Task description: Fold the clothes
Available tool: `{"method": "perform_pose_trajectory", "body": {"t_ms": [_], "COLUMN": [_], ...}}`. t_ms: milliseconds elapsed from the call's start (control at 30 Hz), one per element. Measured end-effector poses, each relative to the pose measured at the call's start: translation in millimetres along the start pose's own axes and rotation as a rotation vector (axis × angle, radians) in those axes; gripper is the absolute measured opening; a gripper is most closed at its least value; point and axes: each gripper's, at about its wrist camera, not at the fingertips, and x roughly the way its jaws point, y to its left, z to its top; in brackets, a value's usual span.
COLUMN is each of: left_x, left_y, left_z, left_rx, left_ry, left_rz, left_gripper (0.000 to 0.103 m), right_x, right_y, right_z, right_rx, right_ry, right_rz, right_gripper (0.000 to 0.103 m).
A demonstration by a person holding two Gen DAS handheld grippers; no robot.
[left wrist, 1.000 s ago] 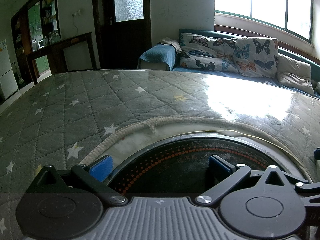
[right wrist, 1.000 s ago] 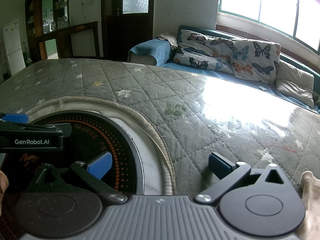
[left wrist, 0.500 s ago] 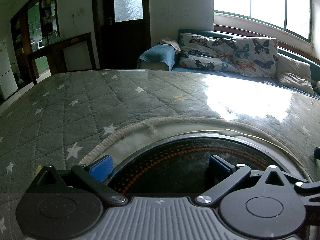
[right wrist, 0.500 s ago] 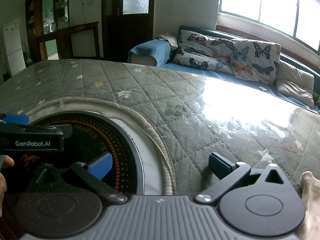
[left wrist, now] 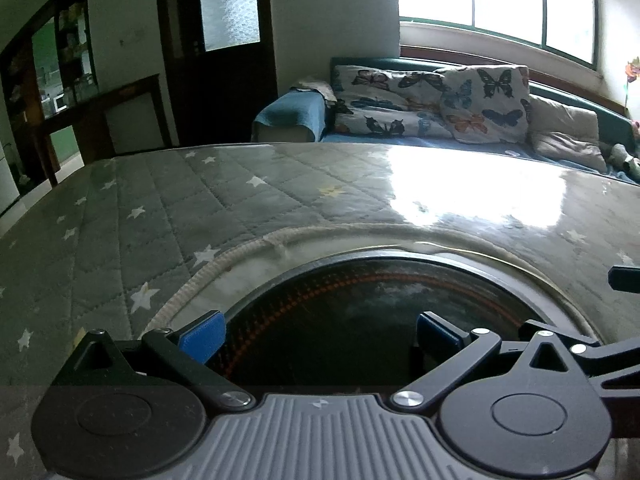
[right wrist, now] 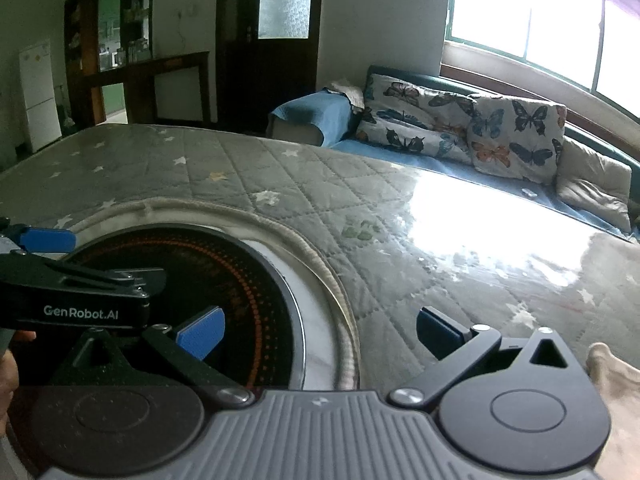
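A corner of a cream garment (right wrist: 612, 384) lies on the table at the lower right of the right wrist view, just right of my right gripper (right wrist: 319, 332). That gripper is open with nothing between its blue pads (right wrist: 200, 332) and hovers over the edge of a round black cooktop (right wrist: 224, 280). In the left wrist view my left gripper (left wrist: 319, 334) is open and empty above the same black cooktop (left wrist: 360, 312). No garment shows in that view. The left gripper (right wrist: 48, 240) also appears at the left of the right wrist view.
The table carries a grey quilted star cloth (left wrist: 160, 220) under glossy clear plastic. A cream braided rim (right wrist: 320, 256) rings the cooktop. Behind the table stands a sofa with butterfly cushions (right wrist: 460, 124) and a dark door (left wrist: 224, 60). A hand (right wrist: 8, 364) shows at the left edge.
Both wrist views have shifted slightly: the left one has turned a little right, the right one a little left. Both grippers stay open and empty.
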Motion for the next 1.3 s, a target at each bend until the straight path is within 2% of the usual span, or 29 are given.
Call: {"method": "perform_pose_trajectory", "body": {"t_ms": [367,633,867,1100,1300], "left_x": [-34,-58,-83,-103,-124], "left_y": [-12,-21,-30,-43,-57], "left_z": [-12,-23,-33,-44,-50], "left_rx": [0.052,0.076,0.100,0.118,0.143], "left_ry": [-0.028,-0.020,-0.027,-0.003,-0.018], "left_rz": [-0.044,-0.079,-0.101,-0.143,-0.185], "left_gripper": [0.103,0.103,0.103,0.103,0.103], "right_x": [-43,-75,-103,-134,-161], "right_y": [4,5,5,-1,-9], "right_z": [-9,-23,-36,-55,-68], "right_rx": [-0.043,-0.052,-0.042,-0.018,-0.003], "right_ry": [-0.031,-0.043,-0.056,-0.063,-0.078], "right_rz": [-0.021,-0.028,-0.040,-0.060,-0.080], "right_gripper": [0.103,0.103,0.103,0.103,0.103]}}
